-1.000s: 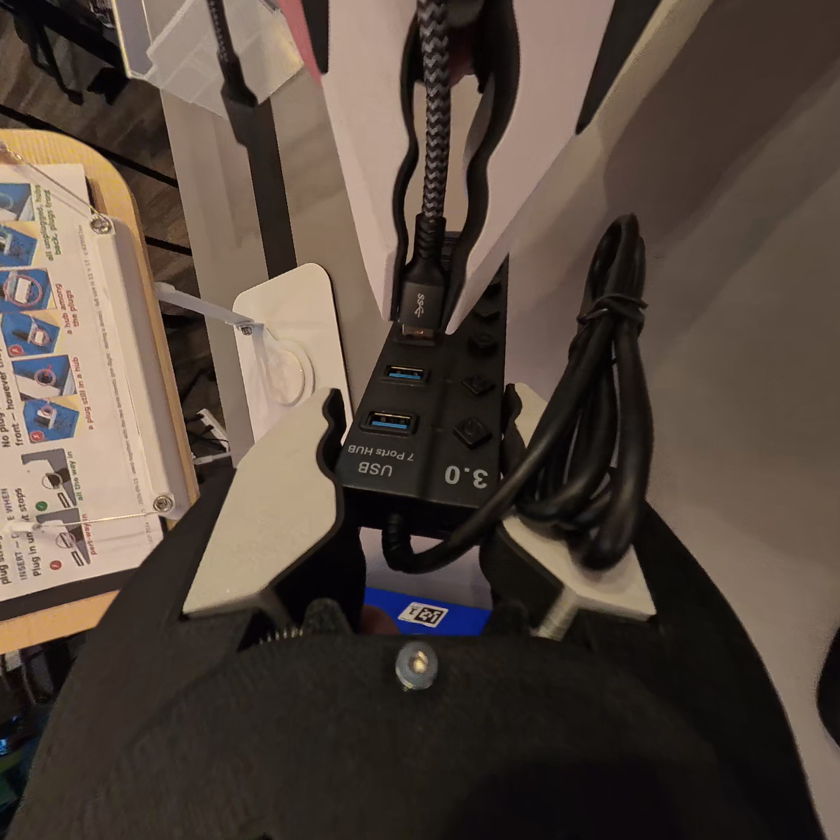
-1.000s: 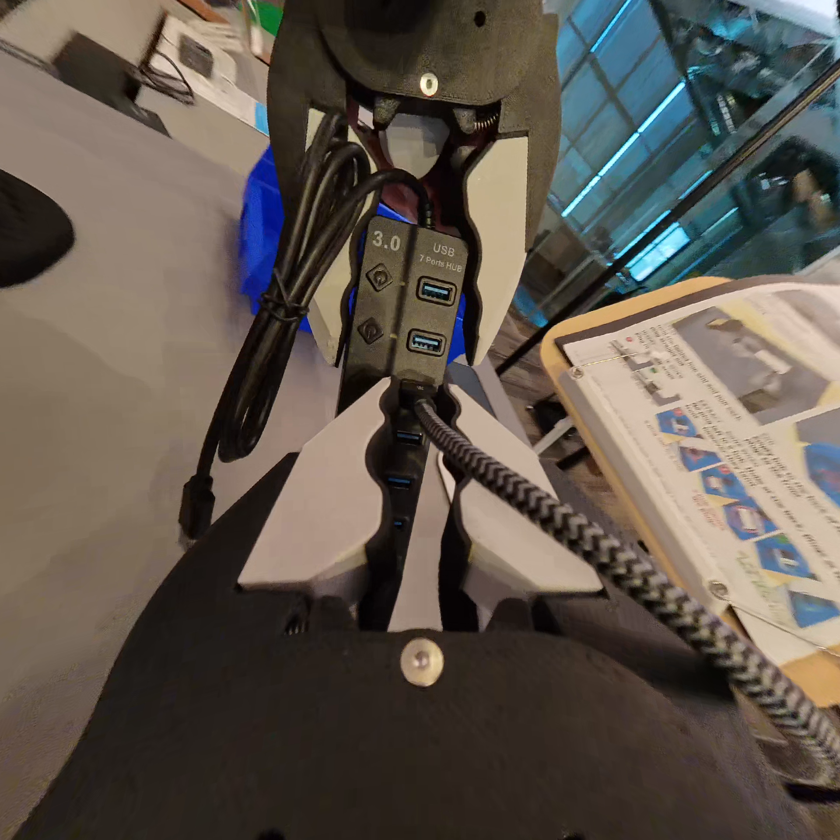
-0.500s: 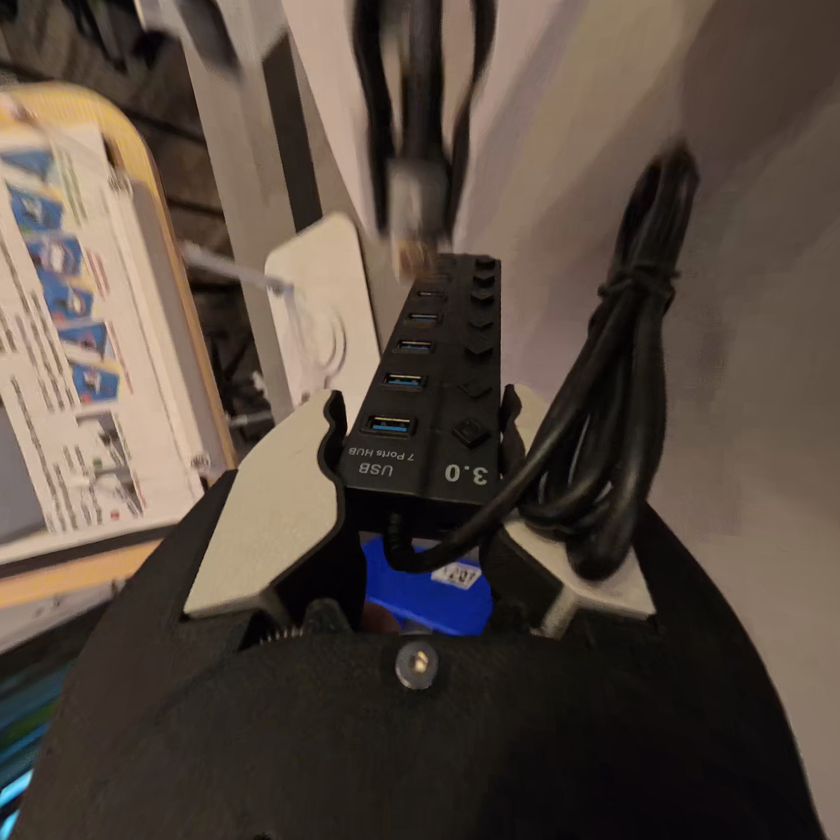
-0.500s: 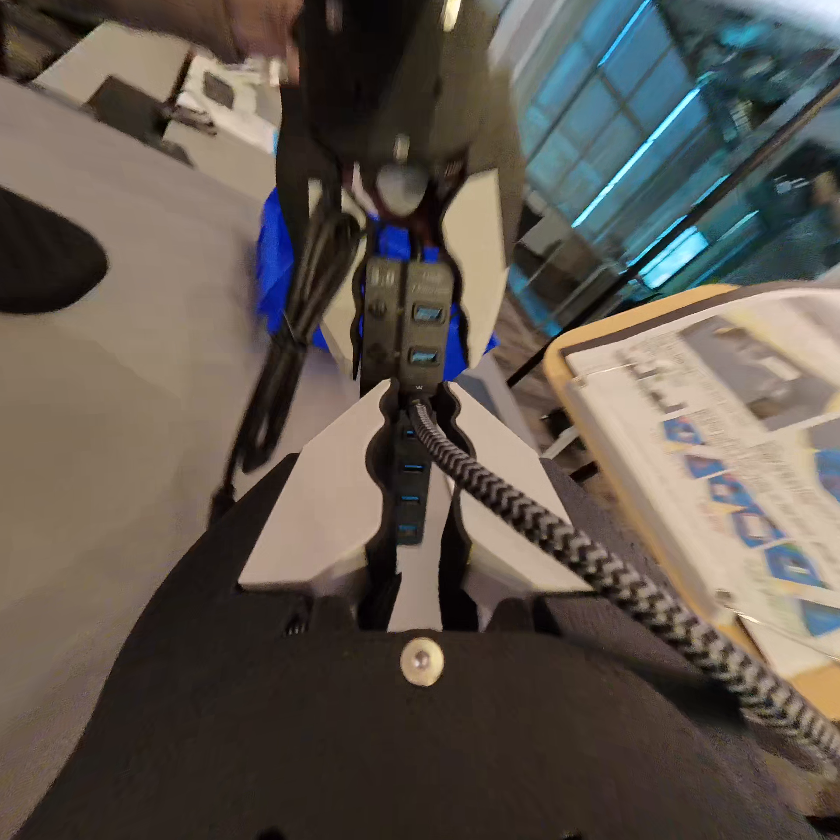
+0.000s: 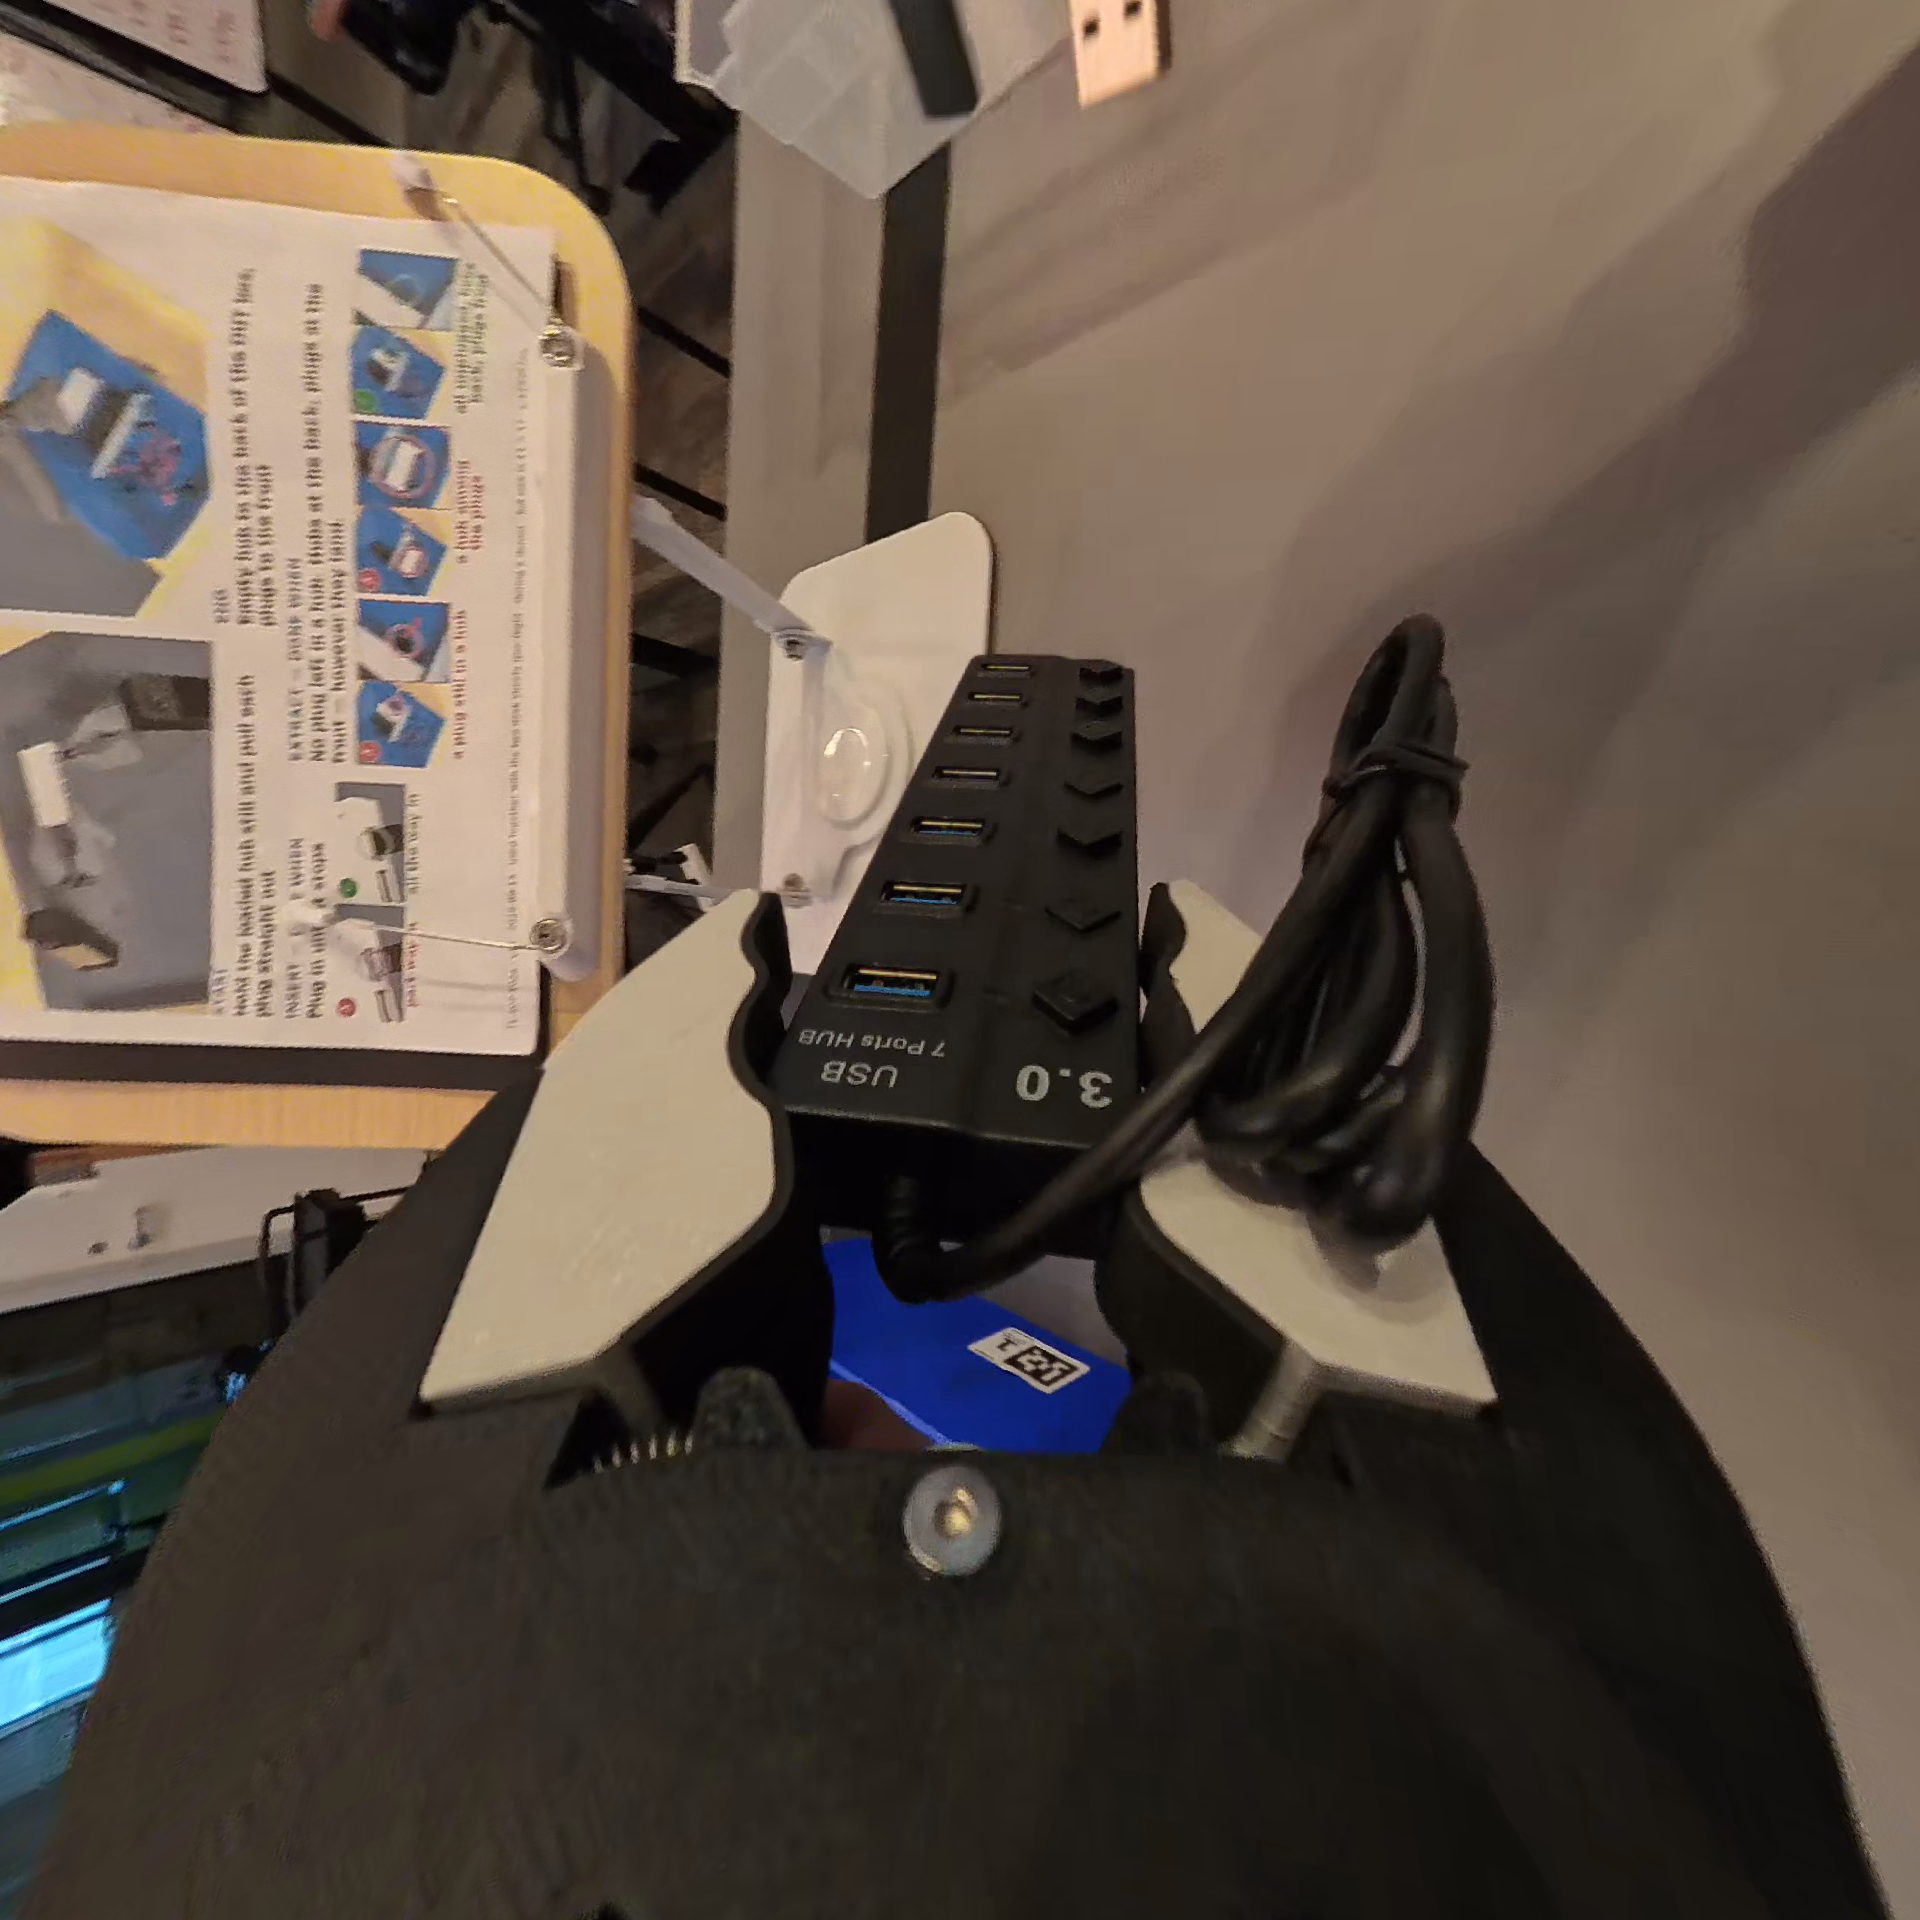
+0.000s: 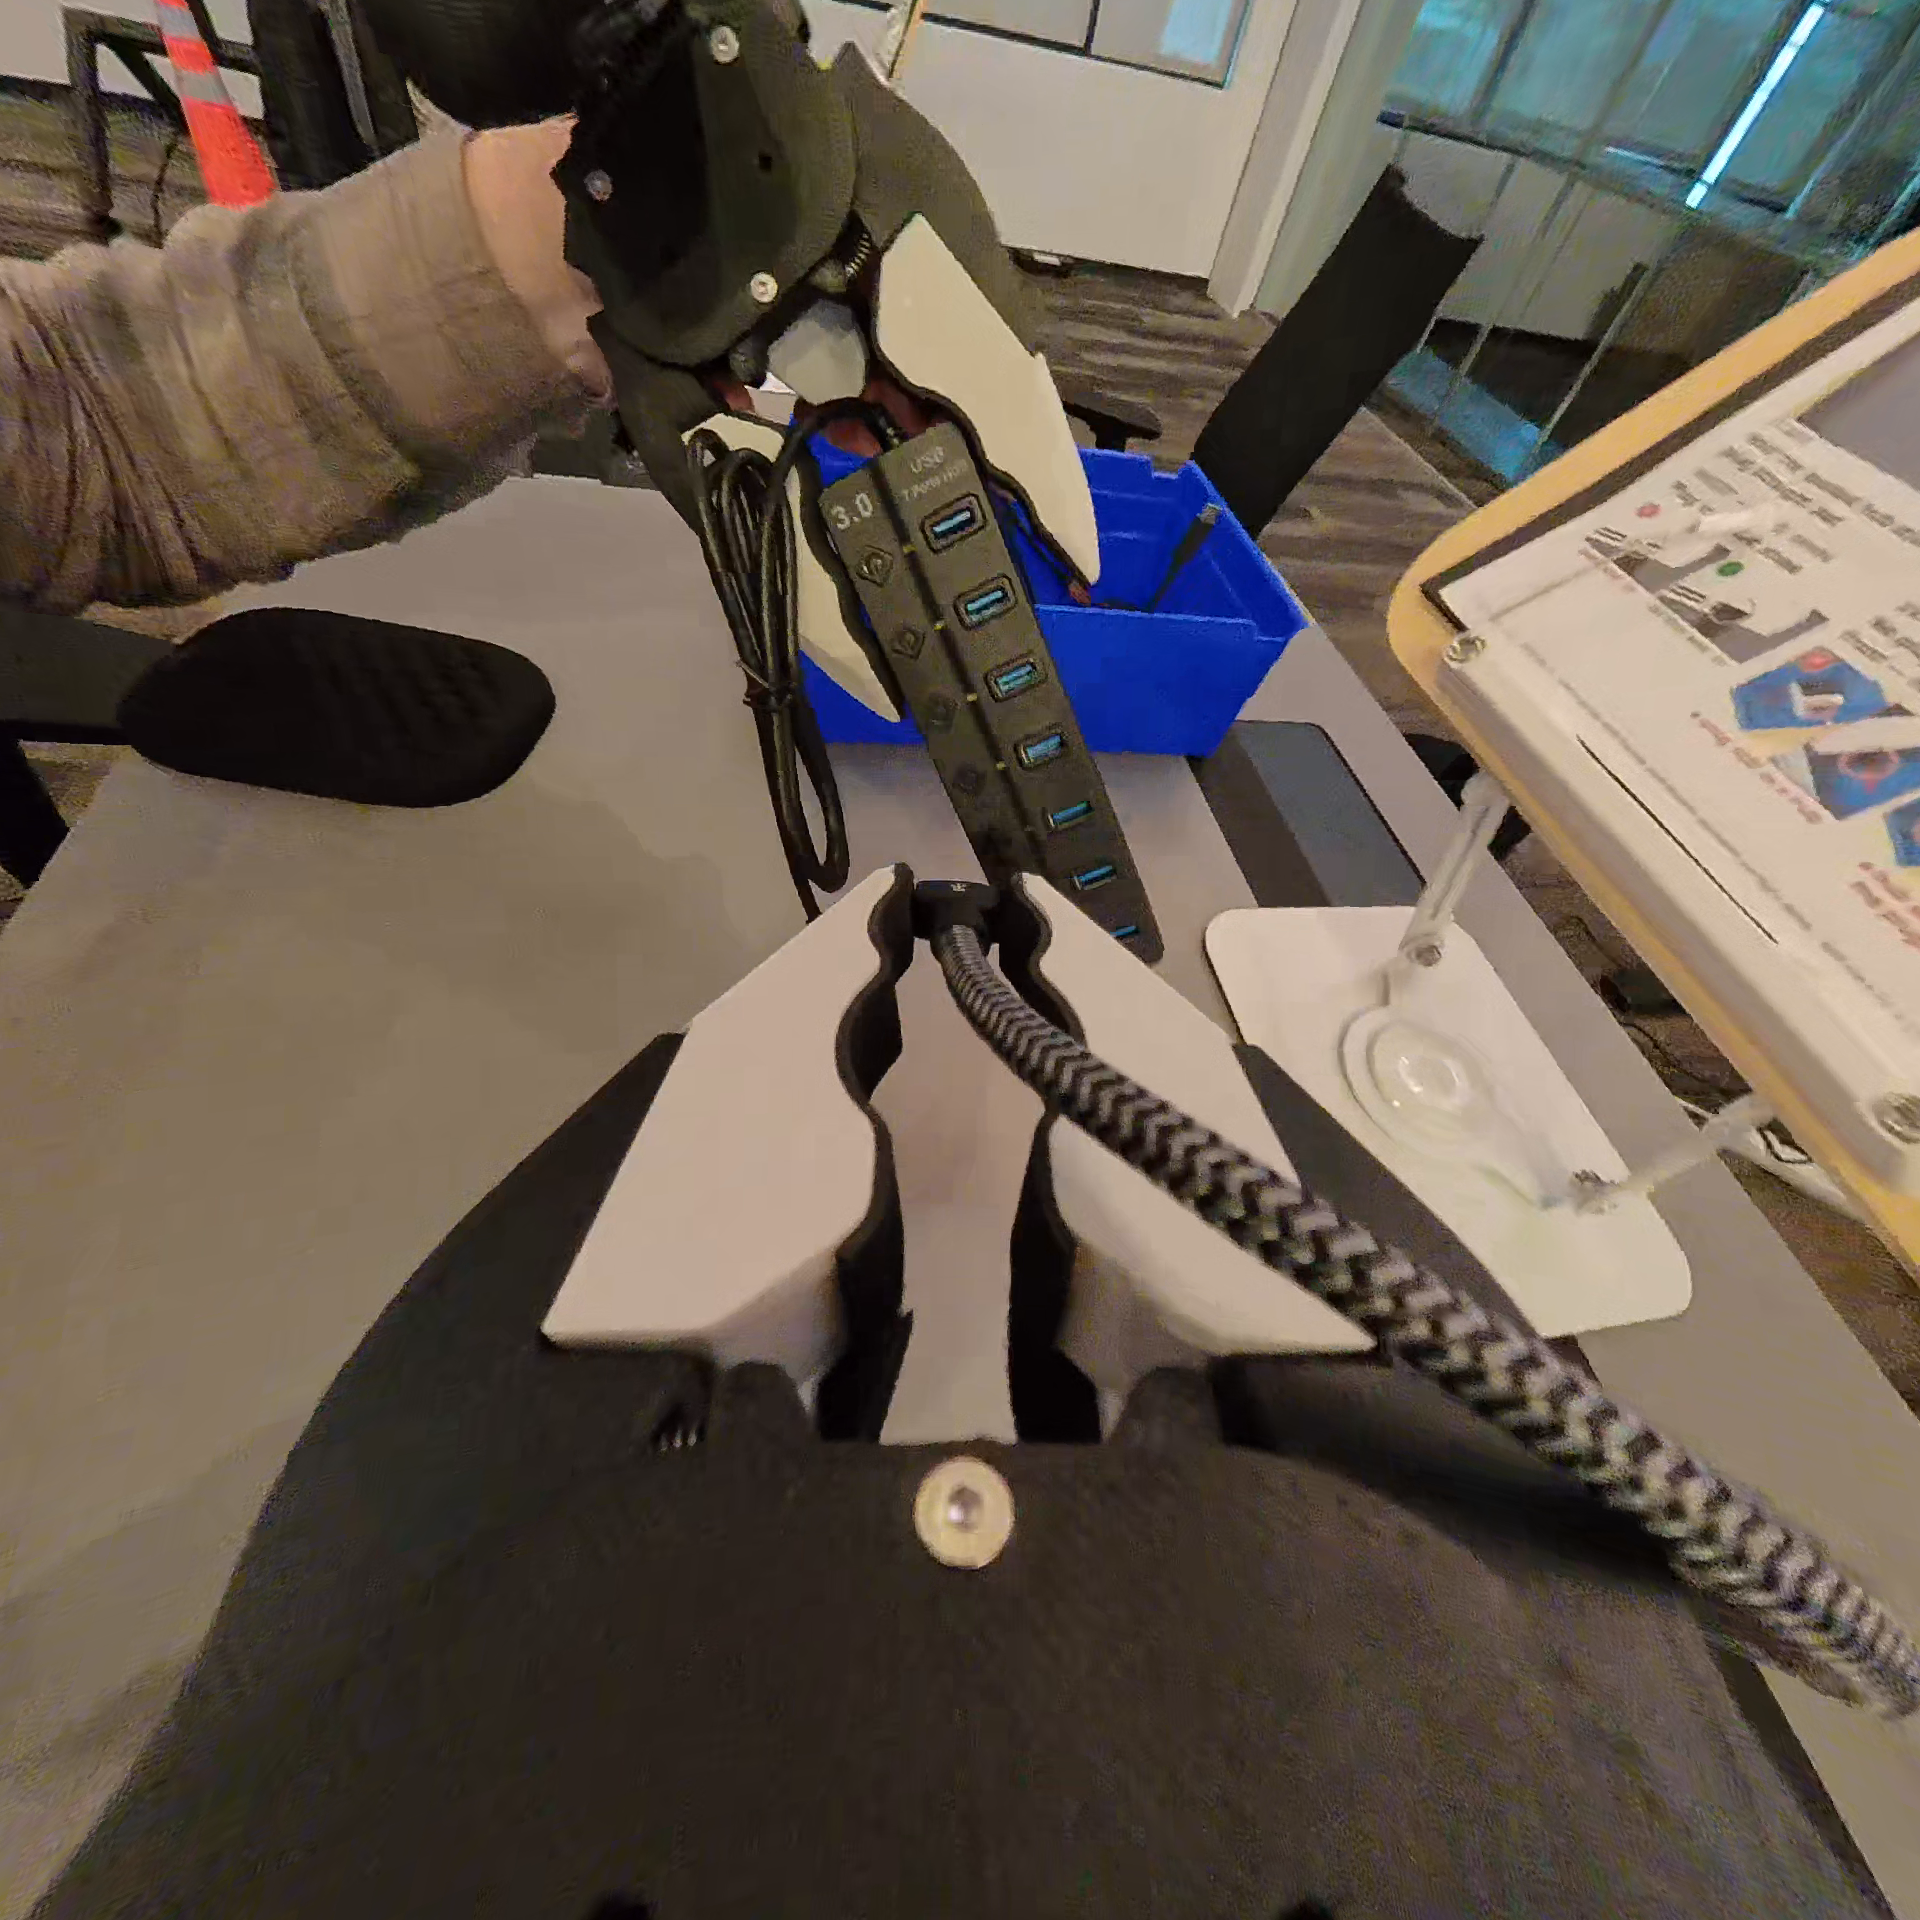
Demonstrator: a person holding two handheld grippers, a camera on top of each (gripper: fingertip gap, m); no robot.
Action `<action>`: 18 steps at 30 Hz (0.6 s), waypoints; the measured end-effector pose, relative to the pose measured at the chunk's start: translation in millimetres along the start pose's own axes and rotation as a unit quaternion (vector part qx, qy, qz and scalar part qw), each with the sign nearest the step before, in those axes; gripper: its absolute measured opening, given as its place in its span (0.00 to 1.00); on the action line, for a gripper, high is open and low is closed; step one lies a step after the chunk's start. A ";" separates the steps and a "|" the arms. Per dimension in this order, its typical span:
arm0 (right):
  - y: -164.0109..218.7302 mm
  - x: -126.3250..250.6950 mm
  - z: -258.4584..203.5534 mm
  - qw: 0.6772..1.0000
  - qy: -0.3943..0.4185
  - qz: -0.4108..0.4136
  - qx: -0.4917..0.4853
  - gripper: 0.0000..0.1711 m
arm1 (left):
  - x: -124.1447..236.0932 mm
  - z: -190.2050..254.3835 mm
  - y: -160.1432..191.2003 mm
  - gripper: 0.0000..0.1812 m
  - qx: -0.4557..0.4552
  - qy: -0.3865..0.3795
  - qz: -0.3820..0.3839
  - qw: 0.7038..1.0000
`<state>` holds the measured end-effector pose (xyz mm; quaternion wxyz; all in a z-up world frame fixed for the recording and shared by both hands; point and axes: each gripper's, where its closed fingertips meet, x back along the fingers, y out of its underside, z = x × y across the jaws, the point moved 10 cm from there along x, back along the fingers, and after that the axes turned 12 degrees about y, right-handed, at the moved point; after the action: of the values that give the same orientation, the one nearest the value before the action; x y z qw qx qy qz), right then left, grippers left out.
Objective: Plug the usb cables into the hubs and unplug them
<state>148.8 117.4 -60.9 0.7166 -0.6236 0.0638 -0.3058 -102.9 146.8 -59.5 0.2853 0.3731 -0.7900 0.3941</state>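
Both hand-held grippers (image 5: 961,935) (image 6: 956,894) clamped

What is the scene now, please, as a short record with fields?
left gripper: shut on the long black seven-port USB hub
right gripper: shut on the plug of the braided black-and-grey cable
hub ports: all empty, plug is out
bundled black hub cord: hangs beside the hub
blue plastic bin: on the grey table, behind the hub
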 end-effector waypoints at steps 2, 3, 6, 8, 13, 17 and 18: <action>1.4 17.1 13.9 1.000 0.019 -0.007 -0.016 0.08 | 1.2 -2.8 -2.2 0.36 0.006 -0.024 0.016 1.000; 2.8 26.5 21.0 0.999 0.031 -0.010 -0.024 0.08 | 1.8 -4.5 -3.3 0.36 0.012 -0.030 0.031 0.999; 9.7 56.5 39.9 0.997 0.055 -0.029 -0.050 0.08 | 3.0 -6.4 -3.4 0.35 0.021 -0.046 0.066 0.997; 18.1 77.1 51.7 0.994 0.068 -0.046 -0.074 0.08 | 2.6 -3.9 0.1 0.36 0.024 -0.054 0.075 0.995; 53.4 125.8 86.0 0.973 0.160 -0.105 -0.126 0.08 | -0.9 -1.2 9.8 0.36 0.032 -0.059 0.078 0.995; 84.8 152.3 99.4 0.958 0.175 -0.139 -0.181 0.08 | 1.8 -0.1 10.9 0.36 0.032 -0.058 0.090 0.994; 94.1 156.5 103.3 0.953 0.178 -0.145 -0.197 0.08 | 1.5 0.2 10.7 0.36 0.032 -0.058 0.090 0.994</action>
<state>357.4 127.9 -81.2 0.5046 -0.6904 0.1581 -0.4937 -112.6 150.4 -62.9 0.1901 0.3313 -0.8227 0.4210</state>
